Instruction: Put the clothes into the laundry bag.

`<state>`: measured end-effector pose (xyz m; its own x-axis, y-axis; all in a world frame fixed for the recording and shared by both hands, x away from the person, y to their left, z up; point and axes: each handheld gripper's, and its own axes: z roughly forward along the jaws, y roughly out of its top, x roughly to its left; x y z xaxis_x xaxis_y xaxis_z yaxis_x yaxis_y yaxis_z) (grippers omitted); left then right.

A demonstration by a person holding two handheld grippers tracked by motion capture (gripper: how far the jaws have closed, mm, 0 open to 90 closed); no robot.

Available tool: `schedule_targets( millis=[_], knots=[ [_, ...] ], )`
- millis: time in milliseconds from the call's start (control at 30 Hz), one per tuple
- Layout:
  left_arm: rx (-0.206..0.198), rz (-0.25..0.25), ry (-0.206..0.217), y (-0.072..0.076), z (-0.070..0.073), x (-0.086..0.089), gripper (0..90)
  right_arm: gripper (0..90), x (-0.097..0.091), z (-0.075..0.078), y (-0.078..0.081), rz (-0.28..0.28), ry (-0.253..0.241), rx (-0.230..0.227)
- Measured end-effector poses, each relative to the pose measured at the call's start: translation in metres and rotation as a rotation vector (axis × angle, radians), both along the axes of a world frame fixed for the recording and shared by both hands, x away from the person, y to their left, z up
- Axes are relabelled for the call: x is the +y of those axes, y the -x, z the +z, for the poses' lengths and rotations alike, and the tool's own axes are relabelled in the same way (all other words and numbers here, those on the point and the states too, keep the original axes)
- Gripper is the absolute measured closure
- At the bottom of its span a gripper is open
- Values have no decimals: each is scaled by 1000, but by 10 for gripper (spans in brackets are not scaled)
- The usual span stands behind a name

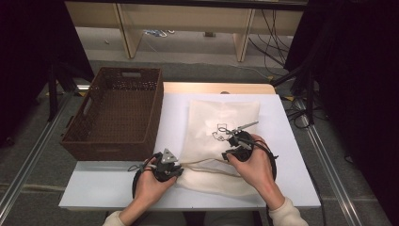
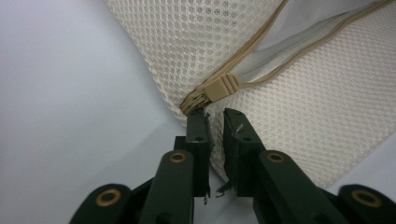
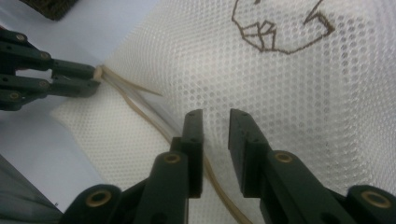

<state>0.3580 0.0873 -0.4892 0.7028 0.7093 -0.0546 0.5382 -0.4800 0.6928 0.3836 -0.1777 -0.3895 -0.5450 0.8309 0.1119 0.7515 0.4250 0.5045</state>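
The person's left hand (image 1: 149,184), nearest at seven o'clock, holds the left gripper (image 2: 215,115), its jaws nearly together pinching the mesh bag (image 1: 221,141) edge just below the zipper pull (image 2: 219,88). At ten o'clock stands a brown wicker basket (image 1: 84,136). At five o'clock, the right gripper (image 3: 215,116) hovers over the bag's mesh, jaws slightly parted, gripping nothing.
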Motion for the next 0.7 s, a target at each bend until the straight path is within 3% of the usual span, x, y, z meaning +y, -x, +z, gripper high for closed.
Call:
schedule_targets(
  millis=[33, 300, 333, 467, 500, 533, 600, 633, 700],
  knots=[
    [-3, -1, 6, 0, 0, 0, 834, 761, -1, 0, -1, 14, -6, -23],
    [-23, -13, 18, 12, 4, -4, 874, 718, 2, 6, 4, 23, -45, -67],
    [-28, -17, 17, 14, 4, -5, 873, 714, 3, 8, 6, 17, -50, -48],
    [-39, -19, 22, 20, 5, -7, 857, 707, 8, 8, 9, 39, -62, -48],
    [-54, -41, 10, 20, 6, -5, 845, 695, 10, 7, 10, 42, -69, -33],
    [-47, -29, 31, 22, 6, -7, 824, 683, 12, 5, 10, 54, -79, -30],
    [-58, -57, 33, 22, 8, -5, 739, 669, 14, 3, 9, 75, -70, -44],
    [-43, -70, 44, 23, 7, -6, 675, 663, 16, 2, 10, 76, -68, -38],
    [-60, -121, 53, 26, 10, -4, 522, 647, 17, 1, 9, 81, -74, -36]
  ],
)
